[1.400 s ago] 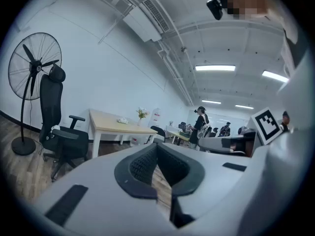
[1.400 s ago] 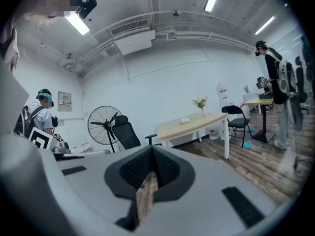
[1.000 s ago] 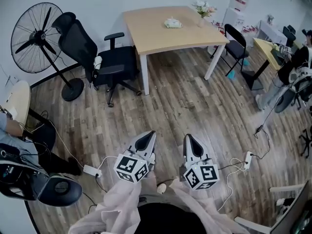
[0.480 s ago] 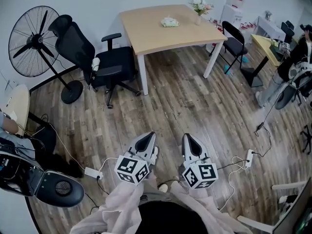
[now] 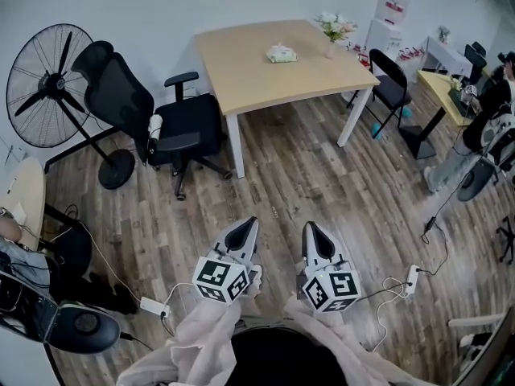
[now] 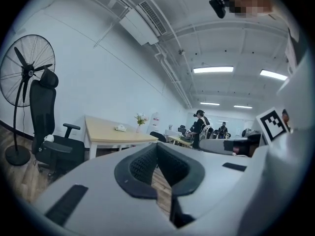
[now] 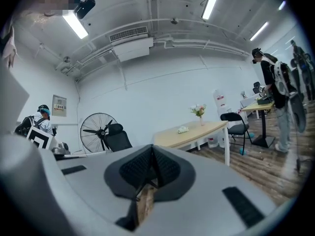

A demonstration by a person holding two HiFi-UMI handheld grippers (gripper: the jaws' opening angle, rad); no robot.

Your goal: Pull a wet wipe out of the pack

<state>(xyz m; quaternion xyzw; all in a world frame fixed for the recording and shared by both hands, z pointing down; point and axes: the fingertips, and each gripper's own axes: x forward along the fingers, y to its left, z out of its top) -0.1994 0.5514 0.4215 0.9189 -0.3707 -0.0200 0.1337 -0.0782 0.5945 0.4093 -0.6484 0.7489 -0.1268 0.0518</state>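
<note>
L claw point(image 5: 250, 222) & R claw point(image 5: 309, 227) shut, empty; desk point(image 5: 237, 71) w/ wipe pack point(image 5: 282, 53) nearer than before, so approach only, pack untouched.

wipe pack point(image 5: 282, 53) too small for detail, person point(image 5: 488, 117) cut off

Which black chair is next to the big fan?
The wheeled office chair with armrests, left of the table; the folding chair stands right of it.
</note>
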